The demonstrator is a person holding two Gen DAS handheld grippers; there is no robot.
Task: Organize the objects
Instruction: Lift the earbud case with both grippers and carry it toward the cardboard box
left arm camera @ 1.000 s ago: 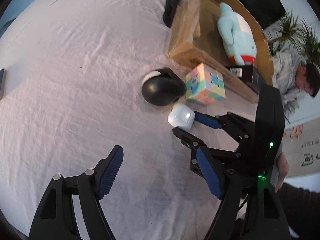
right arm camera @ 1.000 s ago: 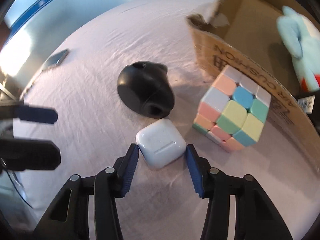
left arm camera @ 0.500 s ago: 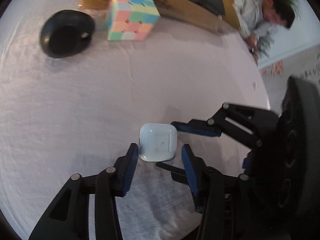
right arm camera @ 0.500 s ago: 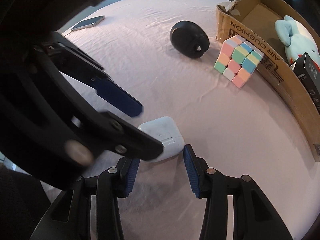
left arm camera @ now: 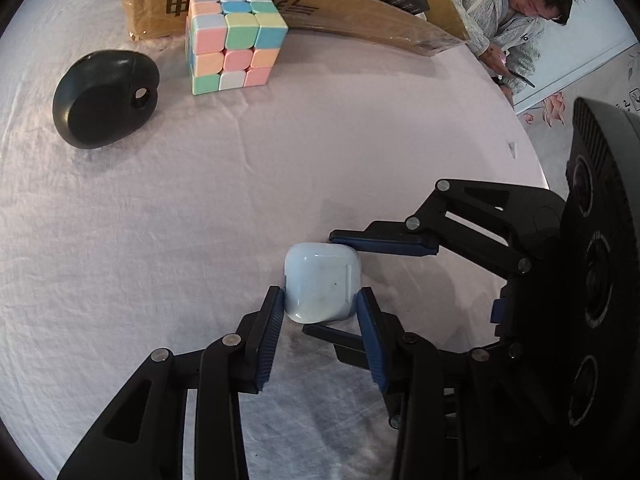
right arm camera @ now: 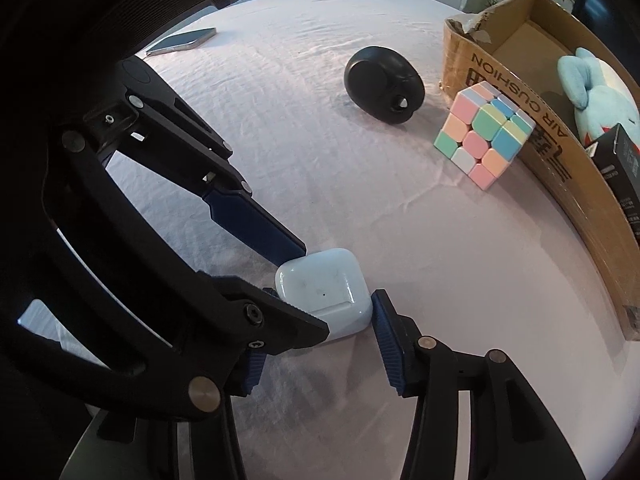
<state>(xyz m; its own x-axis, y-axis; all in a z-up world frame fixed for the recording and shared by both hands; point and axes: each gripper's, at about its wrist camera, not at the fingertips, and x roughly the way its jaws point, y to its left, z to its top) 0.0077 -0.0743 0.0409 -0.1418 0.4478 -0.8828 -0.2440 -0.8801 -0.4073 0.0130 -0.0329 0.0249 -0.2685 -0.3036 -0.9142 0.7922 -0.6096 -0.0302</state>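
White earbud case (left arm camera: pixel 321 286) sits on pink cloth (left arm camera: pixel 160 220), well short of cardboard box (left arm camera: pixel 280 4). Left gripper (left arm camera: pixel 320 312) pinches its sides; right gripper (right arm camera: pixel 316 316) closed on it too, crosswise. Cube (left arm camera: pixel 234 42) touches box wall, black oval thing (left arm camera: pixel 106 98) just beside cube. Open cloth btwn case & box.

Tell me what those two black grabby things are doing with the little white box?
A person is tidying up, holding a tool in each hand. Both the left tool and the right tool are closed around the same small white earbud case, just above the pink tablecloth, as if passing it between them. A pastel puzzle cube and a black round gadget wait beside the cardboard box, which already holds a blue plush toy.
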